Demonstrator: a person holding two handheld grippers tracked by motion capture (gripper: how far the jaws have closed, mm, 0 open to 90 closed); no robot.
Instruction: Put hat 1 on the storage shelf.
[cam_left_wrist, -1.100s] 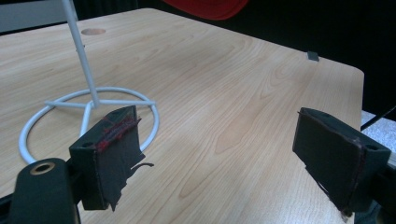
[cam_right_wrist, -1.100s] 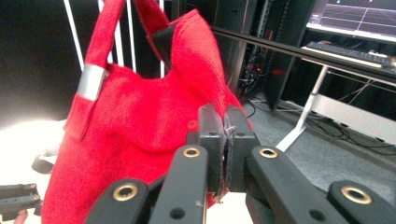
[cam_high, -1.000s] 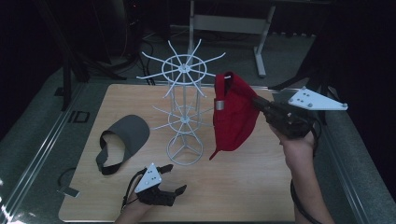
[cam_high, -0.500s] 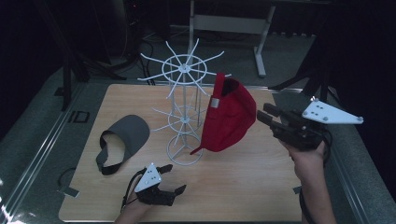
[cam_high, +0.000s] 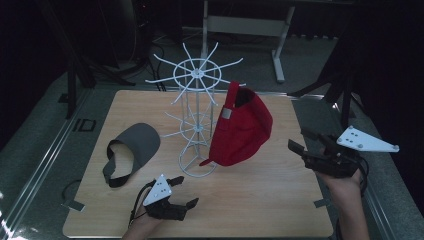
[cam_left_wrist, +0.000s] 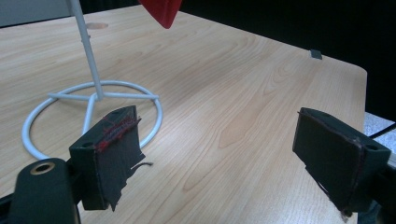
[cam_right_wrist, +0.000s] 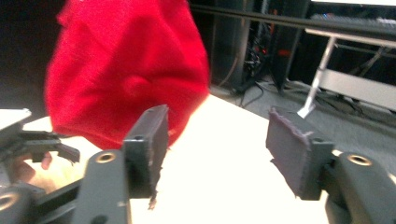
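Hanging red cap on rack; right tool opening, empty; left tool open, empty

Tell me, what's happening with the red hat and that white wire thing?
A person with a gripper in each hand is hanging hats on a white wire rack. The red cap now hangs on the rack, and the right gripper has just been opening its jaws, with nothing between them, off to the cap's right. The left gripper sits open near the front of the table. A grey visor lies on the table left of the rack, not yet hung.
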